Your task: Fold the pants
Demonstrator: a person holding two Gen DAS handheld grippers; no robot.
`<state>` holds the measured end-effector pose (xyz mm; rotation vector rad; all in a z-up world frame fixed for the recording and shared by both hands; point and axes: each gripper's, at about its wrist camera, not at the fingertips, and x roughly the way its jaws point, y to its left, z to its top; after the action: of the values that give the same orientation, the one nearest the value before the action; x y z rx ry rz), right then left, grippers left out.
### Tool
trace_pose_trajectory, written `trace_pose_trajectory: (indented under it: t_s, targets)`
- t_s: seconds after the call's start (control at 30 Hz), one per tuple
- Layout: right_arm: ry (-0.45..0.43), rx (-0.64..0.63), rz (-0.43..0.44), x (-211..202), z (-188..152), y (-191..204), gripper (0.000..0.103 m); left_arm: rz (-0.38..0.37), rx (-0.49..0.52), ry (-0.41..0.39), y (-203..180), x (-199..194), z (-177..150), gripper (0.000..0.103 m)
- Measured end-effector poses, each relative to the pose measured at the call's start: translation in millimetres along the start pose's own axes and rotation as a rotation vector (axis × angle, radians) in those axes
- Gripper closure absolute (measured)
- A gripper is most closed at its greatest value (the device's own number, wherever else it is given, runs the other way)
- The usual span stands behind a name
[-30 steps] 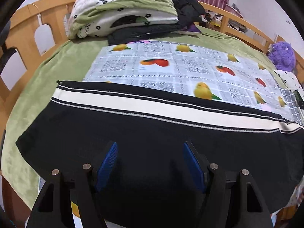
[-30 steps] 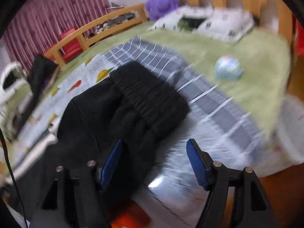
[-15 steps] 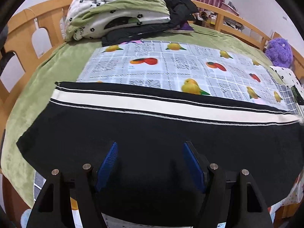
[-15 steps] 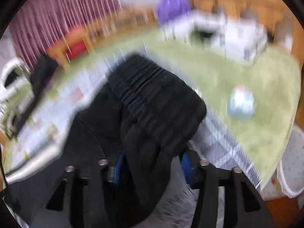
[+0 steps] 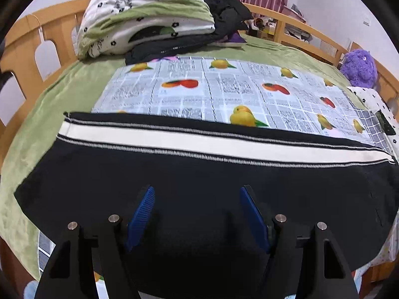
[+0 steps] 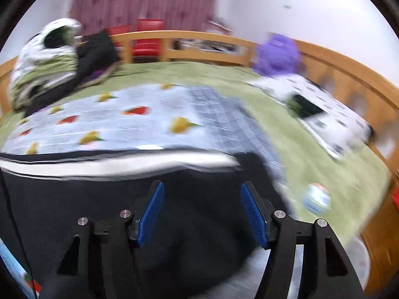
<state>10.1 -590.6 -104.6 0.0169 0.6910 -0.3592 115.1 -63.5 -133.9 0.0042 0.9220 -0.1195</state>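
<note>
Black pants (image 5: pixel 199 179) with a white side stripe (image 5: pixel 174 139) lie flat across the near edge of the bed, on a fruit-print cloth (image 5: pixel 224 92). My left gripper (image 5: pixel 197 191) is open over the black fabric, holding nothing. My right gripper (image 6: pixel 200 189) is open above the waist end of the pants (image 6: pixel 174 199), holding nothing; that view is motion-blurred.
A pile of folded quilts (image 5: pixel 147 17) and dark clothes (image 5: pixel 224 10) sits at the far left of the bed. A purple plush toy (image 5: pixel 359 64) and a pillow (image 6: pixel 324 114) are at the right. A small ball (image 6: pixel 316 196) lies on the green blanket. A wooden rail (image 6: pixel 199 42) rings the bed.
The right gripper closed on the bunched waist end, carried it over, then opened; the waist now lies flat. The left gripper stayed open and nearly still.
</note>
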Motion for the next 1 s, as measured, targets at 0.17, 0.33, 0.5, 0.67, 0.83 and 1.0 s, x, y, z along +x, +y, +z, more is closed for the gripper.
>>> trace_pose_trajectory:
  t_s: [0.17,0.33,0.5,0.67,0.83,1.0]
  targets:
    - [0.141,-0.047,0.094,78,3,57,0.041,-0.008,0.025,0.021,19,-8,-16,0.034]
    - [0.299,-0.002,0.046,108,-6,67,0.041,0.078,-0.003,-0.002,70,-18,-34,0.034]
    - [0.211,0.081,0.097,58,0,78,0.041,0.114,-0.145,-0.019,135,-23,-49,0.034]
    - [0.168,0.120,0.119,17,-7,110,0.040,0.129,-0.302,-0.089,201,-37,-65,0.034]
    - [0.173,0.063,0.091,-10,-34,159,0.040,0.116,-0.338,-0.102,237,-37,-76,0.034]
    - [0.195,0.057,0.104,-19,-55,194,0.040,0.067,-0.393,-0.059,257,-6,-59,0.036]
